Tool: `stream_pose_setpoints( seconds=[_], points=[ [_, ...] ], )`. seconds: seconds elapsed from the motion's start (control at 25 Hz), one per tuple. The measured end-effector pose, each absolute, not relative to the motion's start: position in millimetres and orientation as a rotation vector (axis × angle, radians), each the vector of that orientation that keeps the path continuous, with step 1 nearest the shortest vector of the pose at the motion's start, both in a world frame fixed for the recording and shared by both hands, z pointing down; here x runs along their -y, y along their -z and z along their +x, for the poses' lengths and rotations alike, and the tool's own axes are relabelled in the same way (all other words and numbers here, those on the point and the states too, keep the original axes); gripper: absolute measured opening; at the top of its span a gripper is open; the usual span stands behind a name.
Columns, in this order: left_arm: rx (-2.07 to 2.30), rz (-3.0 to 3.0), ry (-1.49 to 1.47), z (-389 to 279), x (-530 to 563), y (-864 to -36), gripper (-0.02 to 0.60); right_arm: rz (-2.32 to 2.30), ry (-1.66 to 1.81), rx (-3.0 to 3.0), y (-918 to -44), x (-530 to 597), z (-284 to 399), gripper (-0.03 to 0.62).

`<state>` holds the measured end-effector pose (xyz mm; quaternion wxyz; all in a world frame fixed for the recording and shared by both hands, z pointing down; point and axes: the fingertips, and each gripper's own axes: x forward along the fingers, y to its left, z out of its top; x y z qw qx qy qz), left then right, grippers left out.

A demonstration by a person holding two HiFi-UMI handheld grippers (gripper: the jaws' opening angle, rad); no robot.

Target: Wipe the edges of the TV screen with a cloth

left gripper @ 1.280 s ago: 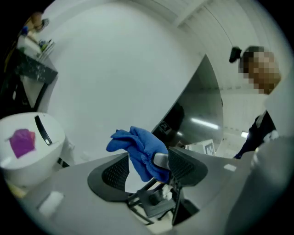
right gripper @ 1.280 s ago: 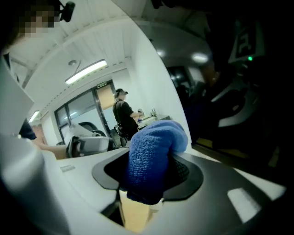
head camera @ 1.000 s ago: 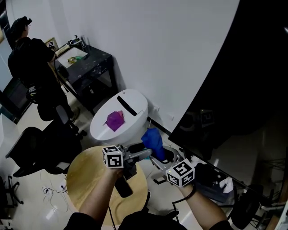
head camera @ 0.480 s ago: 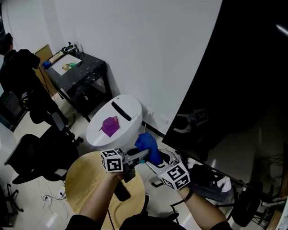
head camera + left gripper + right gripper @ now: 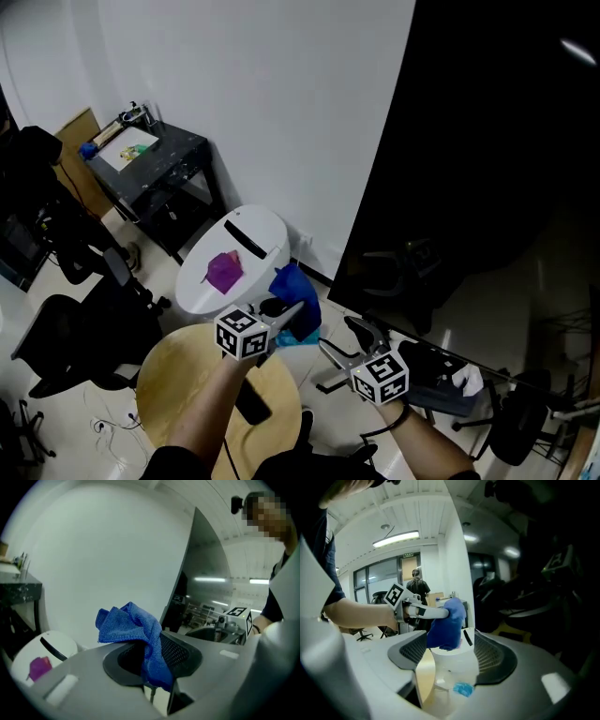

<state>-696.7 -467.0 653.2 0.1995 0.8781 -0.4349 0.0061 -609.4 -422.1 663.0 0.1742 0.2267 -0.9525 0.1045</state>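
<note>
The TV screen (image 5: 487,159) is the big black panel filling the right of the head view, and it reflects the room in the left gripper view (image 5: 211,597). My left gripper (image 5: 289,317) has just been closing and is now shut on the blue cloth (image 5: 292,289), which bunches between its pads (image 5: 133,625). Beside it, nearer the screen's lower edge, my right gripper (image 5: 337,339) has just been opening and stands wide with nothing between its jaws (image 5: 452,653). The right gripper view shows the cloth (image 5: 446,623) held ahead in the left gripper (image 5: 426,612).
A white round bin (image 5: 246,246) with a slotted lid and a purple object (image 5: 223,270) stands below the grippers. A round wooden stool (image 5: 183,398) is under my left arm. A black table (image 5: 164,159) and office chairs (image 5: 66,328) stand to the left. A dark bag (image 5: 441,380) lies at the lower right.
The blue cloth passed from the right gripper to the left. The left jaws closed on it; the right jaws opened and drew back to the right. The head view swung rightwards towards the TV screen.
</note>
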Motion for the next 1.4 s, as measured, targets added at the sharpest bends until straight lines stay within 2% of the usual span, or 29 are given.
stream_pose_setpoints(
  seconds=[0.52,0.84,1.04,1.4],
  points=[
    [1.177,2.645,-0.454,-666,504,-650,0.094,0.898,-0.339,2.734,-631,423,-527,0.322],
    [1.203,2.836,-0.708,-652,509,-595,0.091,0.95,-0.288,2.765,-603,425,-501,0.322],
    [1.271,2.858,-0.664,-650,505,-558,0.083,0.975,-0.22,2.809,-570,426,-490,0.322],
    [1.359,2.87,-0.399,-660,498,-484,0.077,0.978,-0.078,2.894,-507,423,-479,0.322]
  ],
)
